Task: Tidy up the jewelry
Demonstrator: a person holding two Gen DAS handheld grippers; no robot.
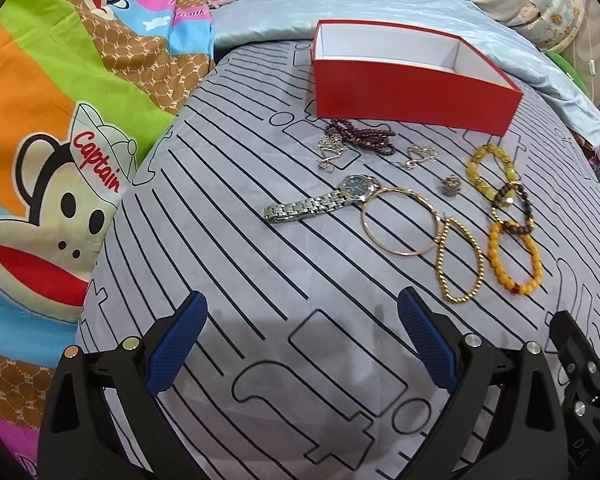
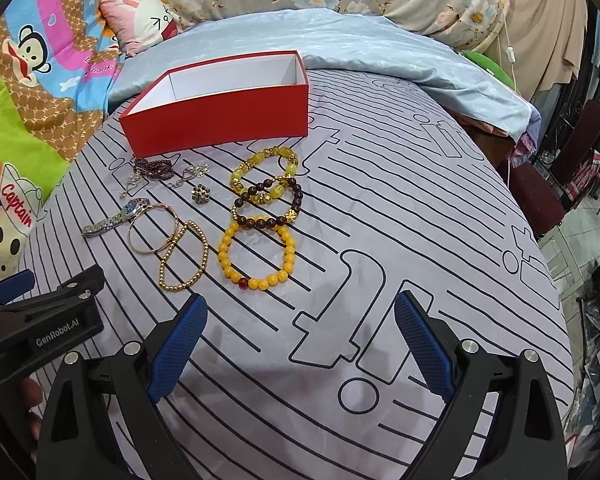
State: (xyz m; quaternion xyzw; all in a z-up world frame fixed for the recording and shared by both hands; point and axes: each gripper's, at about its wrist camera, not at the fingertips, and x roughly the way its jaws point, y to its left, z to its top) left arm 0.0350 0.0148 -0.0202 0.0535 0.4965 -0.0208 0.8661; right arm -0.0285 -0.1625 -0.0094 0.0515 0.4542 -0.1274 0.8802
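Note:
An empty red box [image 1: 412,90] with a white inside stands at the back of the striped grey sheet; it also shows in the right wrist view [image 2: 224,118]. In front of it lie a silver watch [image 1: 316,202], a gold bangle [image 1: 398,222], a gold bead bracelet [image 1: 460,262], an orange bead bracelet [image 2: 256,252], a dark bead bracelet [image 2: 268,204], a yellow bracelet [image 2: 264,174], dark red beads [image 1: 362,136], silver chains [image 1: 330,150] and a small brooch [image 2: 201,193]. My left gripper [image 1: 302,312] and right gripper [image 2: 298,312] are open and empty, short of the jewelry.
A colourful cartoon quilt [image 1: 40,140] lies at the left. A pale blue blanket [image 2: 360,44] lies behind the box. The bed's right edge [image 2: 548,248] drops to the floor, with a dark chair [image 2: 572,152] beyond. The left gripper's body [image 2: 40,320] shows at the right view's lower left.

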